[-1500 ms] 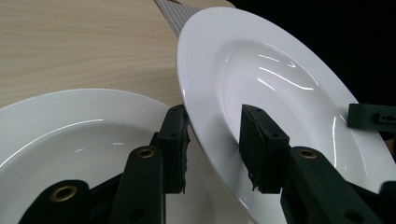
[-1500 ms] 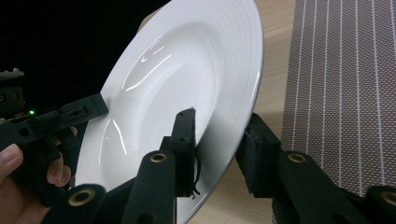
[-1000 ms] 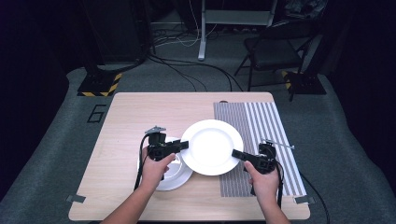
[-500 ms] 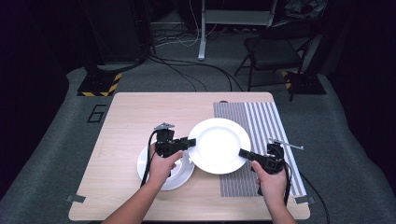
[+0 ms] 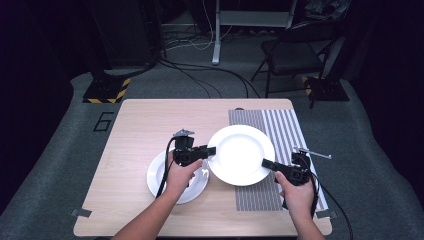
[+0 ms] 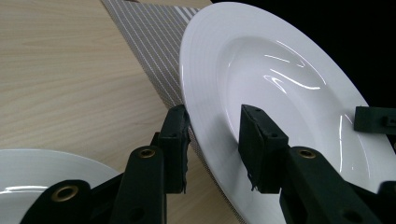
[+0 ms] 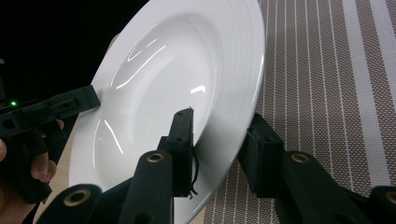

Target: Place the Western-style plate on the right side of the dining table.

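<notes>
The plate [image 5: 241, 154] hangs in the air between the two grippers, partly over the striped mat [image 5: 290, 131] and partly over the bare wood of the table [image 5: 140, 125]. Each gripper pinches an opposite edge of its rim, likely because a wide, shallow, glazed dish carried from one side would tip or slip. The left gripper [image 6: 212, 140] has one jaw under the rim and the other on the inner slope, and the plate's near edge runs between them, so the jaws are closed on it. The right gripper [image 7: 222, 140] grips the same way from the far side of the plate, one jaw inside the bowl and the other behind the rim. In both gripper views the plate looks steeply tilted, but that may come from the turned hands; the high view shows it close to level. A second plate [image 5: 159, 175] lies flat on the table to the left of the held plate, near the front edge, with the left hand [image 5: 179, 172] covering much of it. How high the held plate is off the mat cannot be judged. Its underside is hidden, and so is the pad contact behind the rim. Beyond the table the room is too dark to make out well, apart from a chair [image 5: 295, 55] and cables on the floor.
</notes>
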